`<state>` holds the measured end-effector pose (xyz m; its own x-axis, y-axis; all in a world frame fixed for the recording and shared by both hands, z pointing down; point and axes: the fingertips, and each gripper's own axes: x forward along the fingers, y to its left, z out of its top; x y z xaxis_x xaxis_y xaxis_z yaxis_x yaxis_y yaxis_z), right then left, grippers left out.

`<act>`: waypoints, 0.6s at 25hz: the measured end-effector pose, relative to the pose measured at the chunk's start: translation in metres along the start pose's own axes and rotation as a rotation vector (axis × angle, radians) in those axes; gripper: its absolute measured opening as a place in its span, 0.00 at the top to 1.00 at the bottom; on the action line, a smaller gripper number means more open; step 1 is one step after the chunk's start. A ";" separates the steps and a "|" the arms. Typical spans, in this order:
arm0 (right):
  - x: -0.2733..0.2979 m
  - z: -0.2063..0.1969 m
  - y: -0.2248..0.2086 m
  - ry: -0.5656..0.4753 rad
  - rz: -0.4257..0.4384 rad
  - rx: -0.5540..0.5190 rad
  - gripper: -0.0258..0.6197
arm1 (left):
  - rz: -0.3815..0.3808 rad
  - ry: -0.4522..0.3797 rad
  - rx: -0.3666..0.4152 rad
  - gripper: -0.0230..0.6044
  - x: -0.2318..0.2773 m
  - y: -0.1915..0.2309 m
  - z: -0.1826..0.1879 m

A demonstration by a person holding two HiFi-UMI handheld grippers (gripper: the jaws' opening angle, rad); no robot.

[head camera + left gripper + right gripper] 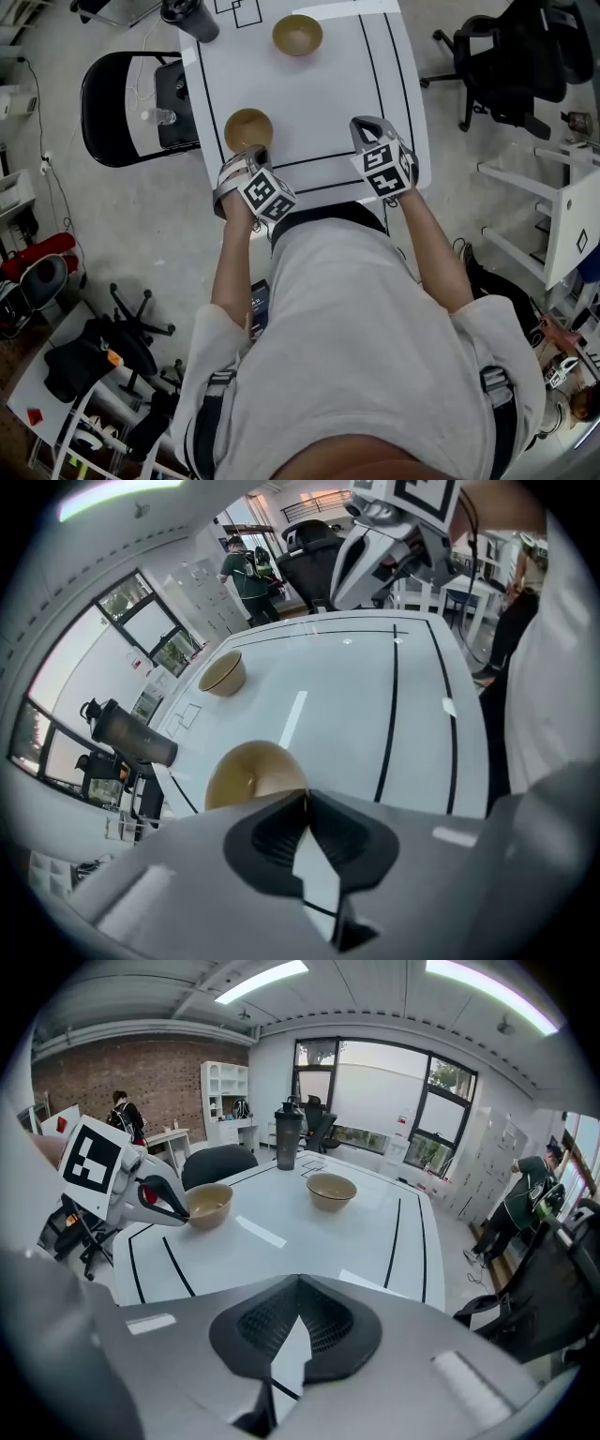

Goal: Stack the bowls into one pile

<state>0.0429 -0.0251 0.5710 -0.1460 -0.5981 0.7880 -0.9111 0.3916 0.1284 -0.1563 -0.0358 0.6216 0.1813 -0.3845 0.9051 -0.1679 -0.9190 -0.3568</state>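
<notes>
Two tan bowls stand on the white table (pixel 328 103). The far bowl (pixel 297 35) (pixel 223 672) (pixel 331 1190) sits alone near the back edge. The near bowl (pixel 247 127) (pixel 251 772) (pixel 208 1205) is at the front left. My left gripper (pixel 257 154) (pixel 305 795) (pixel 184 1211) is shut, its tips pinching the near bowl's closest rim. The bowl rests on the table. My right gripper (pixel 363 123) (pixel 298 1281) is shut on nothing over the table's front right part, about a bowl's width to the right of the near bowl.
A dark shaker bottle (pixel 190 17) (pixel 288 1136) stands at the table's back left corner. A black folding chair (pixel 127 108) is left of the table, office chairs (pixel 511 56) and a white frame (pixel 562 202) to the right. Black lines cross the tabletop.
</notes>
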 end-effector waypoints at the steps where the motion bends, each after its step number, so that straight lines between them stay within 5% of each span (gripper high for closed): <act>1: -0.001 -0.002 -0.001 0.002 -0.005 0.007 0.96 | -0.001 -0.002 0.007 0.95 -0.001 0.001 0.002; 15: -0.016 -0.009 -0.015 -0.014 -0.059 0.082 0.96 | 0.050 -0.062 0.112 0.94 -0.020 0.026 0.037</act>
<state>0.0624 -0.0150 0.5616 -0.0958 -0.6287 0.7717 -0.9468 0.2968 0.1243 -0.1281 -0.0550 0.5858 0.2353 -0.4312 0.8711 -0.0692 -0.9014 -0.4275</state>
